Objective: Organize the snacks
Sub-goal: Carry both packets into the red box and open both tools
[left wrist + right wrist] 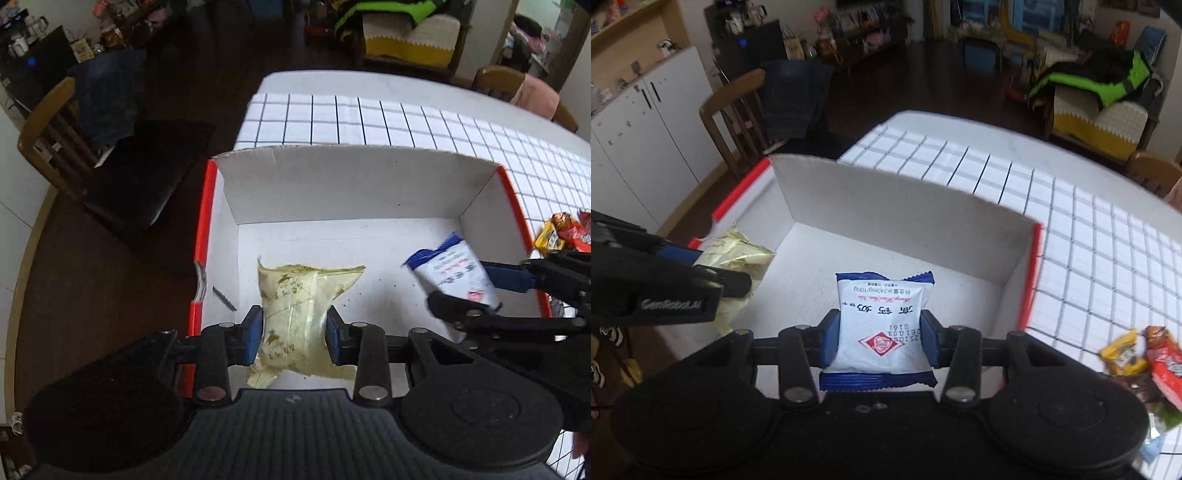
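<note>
A pale yellow snack packet (295, 314) with gold leaf print hangs over the white box (332, 184), and my left gripper (294, 334) is shut on it, blue pads pressing both sides. In the right wrist view my right gripper (882, 338) is shut on a white packet with blue ends (881, 325), held above the floor of the white box (905, 206). That white-and-blue packet (454, 275) also shows at the right of the left wrist view, with the right gripper (476, 288) around it. The yellow packet (735, 251) and left gripper (716, 269) appear at the left.
The box has red outer edges and stands on a table with a white grid-lined cloth (369, 118). Loose red and yellow snack packets (1137, 358) lie on the cloth right of the box. A wooden chair (55, 136) draped in dark cloth stands left of the table.
</note>
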`<state>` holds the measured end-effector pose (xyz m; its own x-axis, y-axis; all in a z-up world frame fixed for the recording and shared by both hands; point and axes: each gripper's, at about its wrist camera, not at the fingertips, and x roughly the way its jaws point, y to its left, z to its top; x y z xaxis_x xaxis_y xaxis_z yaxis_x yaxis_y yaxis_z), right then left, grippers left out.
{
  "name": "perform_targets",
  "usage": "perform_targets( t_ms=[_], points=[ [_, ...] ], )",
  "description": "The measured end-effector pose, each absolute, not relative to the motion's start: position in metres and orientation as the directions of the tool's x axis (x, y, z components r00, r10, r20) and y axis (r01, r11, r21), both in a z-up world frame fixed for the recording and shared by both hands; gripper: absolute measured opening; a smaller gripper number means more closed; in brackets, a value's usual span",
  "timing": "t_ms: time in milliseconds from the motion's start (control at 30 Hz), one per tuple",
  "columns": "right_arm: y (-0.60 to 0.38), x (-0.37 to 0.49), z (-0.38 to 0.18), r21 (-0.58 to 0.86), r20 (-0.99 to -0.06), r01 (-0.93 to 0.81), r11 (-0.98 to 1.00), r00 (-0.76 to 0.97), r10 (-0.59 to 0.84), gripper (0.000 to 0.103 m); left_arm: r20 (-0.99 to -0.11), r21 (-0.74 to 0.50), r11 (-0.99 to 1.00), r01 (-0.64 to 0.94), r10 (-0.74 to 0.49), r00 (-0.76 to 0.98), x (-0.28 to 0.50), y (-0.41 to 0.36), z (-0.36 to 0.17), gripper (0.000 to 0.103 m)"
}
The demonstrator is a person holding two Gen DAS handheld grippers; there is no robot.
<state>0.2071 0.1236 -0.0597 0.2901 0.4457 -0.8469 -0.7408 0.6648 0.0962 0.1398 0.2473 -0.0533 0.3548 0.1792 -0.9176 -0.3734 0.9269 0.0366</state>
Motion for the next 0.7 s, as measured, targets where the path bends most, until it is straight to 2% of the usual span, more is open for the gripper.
perform_targets(
  t_ms=[367, 700],
  points=[
    [0.156, 0.209, -0.095, 0.043, -0.901, -0.771, 0.636, 0.245, 0.358, 0.044, -0.938, 0.063, 0.949, -0.309, 0.162, 0.307, 0.163, 0.247, -0.067, 0.034],
    [0.149, 0.206, -0.084, 0.102, -0.892, -0.755, 0.648, 0.219, 0.395, 0.047, -0.925, 0.041, 0.955, -0.293, 0.147, 0.352, 0.150, 0.244, -0.064, 0.034]
  ],
)
